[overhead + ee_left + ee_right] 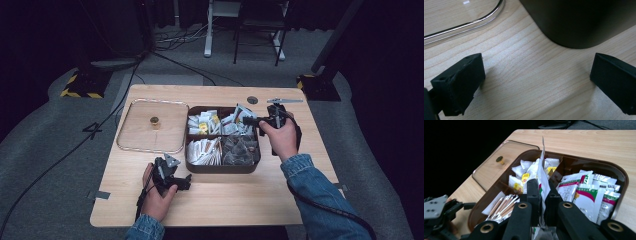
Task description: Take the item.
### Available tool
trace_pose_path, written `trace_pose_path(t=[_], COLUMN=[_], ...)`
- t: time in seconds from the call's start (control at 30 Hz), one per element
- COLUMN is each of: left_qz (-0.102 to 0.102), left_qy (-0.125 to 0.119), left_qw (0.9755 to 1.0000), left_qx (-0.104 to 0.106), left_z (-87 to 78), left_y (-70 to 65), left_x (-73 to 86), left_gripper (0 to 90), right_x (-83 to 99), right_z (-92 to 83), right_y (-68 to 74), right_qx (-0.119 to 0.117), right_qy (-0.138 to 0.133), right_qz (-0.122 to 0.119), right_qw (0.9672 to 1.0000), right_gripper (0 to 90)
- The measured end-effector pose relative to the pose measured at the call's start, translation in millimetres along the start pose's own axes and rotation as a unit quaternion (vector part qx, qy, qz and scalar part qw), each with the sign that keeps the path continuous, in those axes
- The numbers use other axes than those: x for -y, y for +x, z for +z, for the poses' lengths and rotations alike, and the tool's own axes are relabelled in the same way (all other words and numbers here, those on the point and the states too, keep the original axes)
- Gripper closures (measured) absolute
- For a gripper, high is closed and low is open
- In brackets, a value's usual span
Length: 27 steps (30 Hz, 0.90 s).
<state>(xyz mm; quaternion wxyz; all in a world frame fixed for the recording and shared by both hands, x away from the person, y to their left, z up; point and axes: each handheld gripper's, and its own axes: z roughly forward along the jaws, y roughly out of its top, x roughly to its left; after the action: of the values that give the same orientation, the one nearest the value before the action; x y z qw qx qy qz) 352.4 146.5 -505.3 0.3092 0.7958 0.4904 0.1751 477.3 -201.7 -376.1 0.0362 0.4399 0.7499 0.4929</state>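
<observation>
**Sachet coming out of the brown box**

While it is being pinched edge-on, the white sachet is standing upright above the brown divided box, apparently being lifted clear of its neighbours. The right gripper is clamping it with jaws closed tight. Red and green printing on nearby packets is too small to read. The left gripper is resting wide open, empty, on the table beside the clear lid.

The left gripper lies low on its side in the left hand, jaws wide apart. The right gripper, held higher in the right hand, has its jaws pinched close together.
</observation>
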Motion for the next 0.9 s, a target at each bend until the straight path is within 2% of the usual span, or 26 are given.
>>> trace_pose_path(t=[0.3,0.9], left_qz=[0.0,0.0], left_qy=[0.0,0.0], left_qw=[1.0,1.0], left_qx=[0.0,0.0], left_z=[0.0,0.0], left_y=[0.0,0.0], left_x=[0.0,0.0], left_gripper=[0.1,0.1], right_x=[14.0,49.2], right_z=[-35.5,-87.6], right_y=[-0.7,-18.5], right_qx=[-0.002,0.018], right_qy=[-0.006,-0.011], right_qz=[-0.002,0.015], right_qw=[1.0,0.9997], right_gripper=[86.1,86.1])
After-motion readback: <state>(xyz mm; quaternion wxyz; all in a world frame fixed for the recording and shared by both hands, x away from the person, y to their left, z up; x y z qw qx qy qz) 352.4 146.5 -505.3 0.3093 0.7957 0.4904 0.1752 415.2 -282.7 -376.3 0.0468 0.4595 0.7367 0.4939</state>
